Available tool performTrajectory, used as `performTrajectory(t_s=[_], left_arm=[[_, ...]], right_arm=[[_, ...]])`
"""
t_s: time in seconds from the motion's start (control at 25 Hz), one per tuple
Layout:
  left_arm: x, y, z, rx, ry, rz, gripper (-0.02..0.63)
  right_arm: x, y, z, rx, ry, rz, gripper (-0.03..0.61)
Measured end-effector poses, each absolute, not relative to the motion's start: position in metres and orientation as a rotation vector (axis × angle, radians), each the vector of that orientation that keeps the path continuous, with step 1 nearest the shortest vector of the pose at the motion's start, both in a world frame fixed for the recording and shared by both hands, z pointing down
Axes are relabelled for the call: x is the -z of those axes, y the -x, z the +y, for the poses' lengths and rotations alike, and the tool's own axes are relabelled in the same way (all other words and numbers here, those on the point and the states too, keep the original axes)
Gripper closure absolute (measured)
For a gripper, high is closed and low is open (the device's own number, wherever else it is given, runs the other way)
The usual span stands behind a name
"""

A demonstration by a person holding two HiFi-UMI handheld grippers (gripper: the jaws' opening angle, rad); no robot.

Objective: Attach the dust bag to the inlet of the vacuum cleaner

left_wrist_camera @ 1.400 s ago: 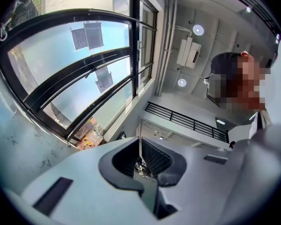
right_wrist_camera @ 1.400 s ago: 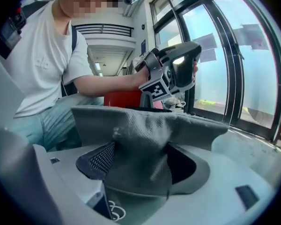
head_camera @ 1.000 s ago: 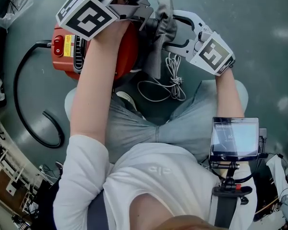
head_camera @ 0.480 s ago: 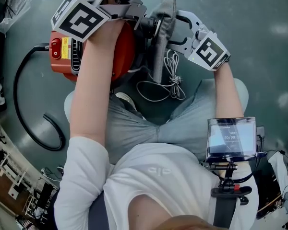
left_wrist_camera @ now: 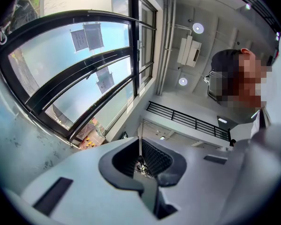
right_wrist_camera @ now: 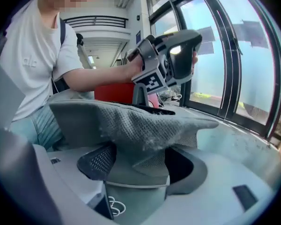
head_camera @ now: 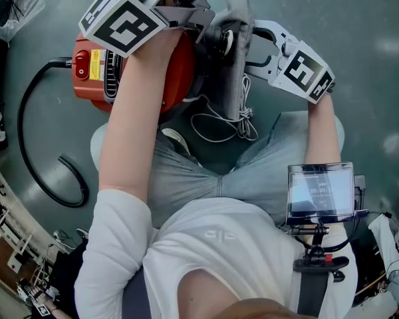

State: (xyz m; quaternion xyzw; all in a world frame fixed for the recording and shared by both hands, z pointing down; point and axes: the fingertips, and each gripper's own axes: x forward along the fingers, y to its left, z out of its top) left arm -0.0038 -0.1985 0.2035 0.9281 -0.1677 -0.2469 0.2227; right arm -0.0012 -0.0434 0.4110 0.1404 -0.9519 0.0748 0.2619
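Floor (head_camera: 359, 58): grey-green, smooth, with pale scuffs. A red vacuum cleaner (head_camera: 93, 72) stands on it at upper left. A black hose (head_camera: 28, 145) leaves the cleaner's left side and curves across the floor, its free end lying loose. A person's legs (head_camera: 186, 178) rest on the floor. Clear plastic bag (head_camera: 6, 12) at the top-left edge.

Dust bag (head_camera: 239, 65) hanging between left gripper (head_camera: 203, 20) and right gripper (head_camera: 256, 44), right of vacuum cleaner (head_camera: 93, 72); hose (head_camera: 83, 188) curling at cleaner's left.
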Motion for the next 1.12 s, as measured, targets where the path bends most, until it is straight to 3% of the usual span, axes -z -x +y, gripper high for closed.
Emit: performTrajectory(t_s=[0.24,0.32,0.56,0.6,0.72,0.8,0.88,0.96,1.0,1.04,1.12], left_arm=[[-0.209,0.007,-0.201,0.677,-2.557,-0.471,0.589],[-0.210,0.009,-0.203,0.683,-2.548,-0.475,0.589],[-0.209,0.010,-0.205,0.699,-2.530,-0.473,0.589],[-0.209,0.011,-0.205,0.701,-2.527,-0.474,0.589],[-0.210,0.012,-0.207,0.704,-2.517,-0.484,0.589],[-0.210,0.012,-0.207,0.707,-2.513,-0.484,0.589],[-0.210,0.011,-0.206,0.703,-2.519,-0.481,0.589],[-0.209,0.009,-0.205,0.696,-2.528,-0.475,0.589],[-0.209,0.008,-0.204,0.693,-2.531,-0.473,0.589],[-0.209,0.008,-0.204,0.691,-2.532,-0.472,0.589],[-0.209,0.008,-0.204,0.693,-2.529,-0.475,0.589]], right_arm=[[-0.379,0.005,-0.028,0.125,-0.430,-2.572,0.245],[-0.380,0.013,-0.034,0.091,-0.487,-2.605,0.245],[-0.389,0.009,-0.062,-0.959,-0.485,-2.756,0.247],[-0.389,0.009,-0.061,-0.883,-0.485,-2.765,0.247],[-0.390,0.012,-0.046,0.040,-0.467,-2.615,0.247],[-0.392,0.015,-0.041,0.405,-0.463,-2.503,0.247],[-0.394,0.016,-0.046,0.144,-0.476,-2.647,0.247],[-0.394,0.013,-0.053,-0.525,-0.435,-2.773,0.247],[-0.392,0.012,-0.055,-0.693,-0.417,-2.778,0.247],[-0.390,0.013,-0.054,-0.623,-0.412,-2.773,0.247],[-0.389,0.016,-0.045,-0.043,-0.414,-2.686,0.245]])
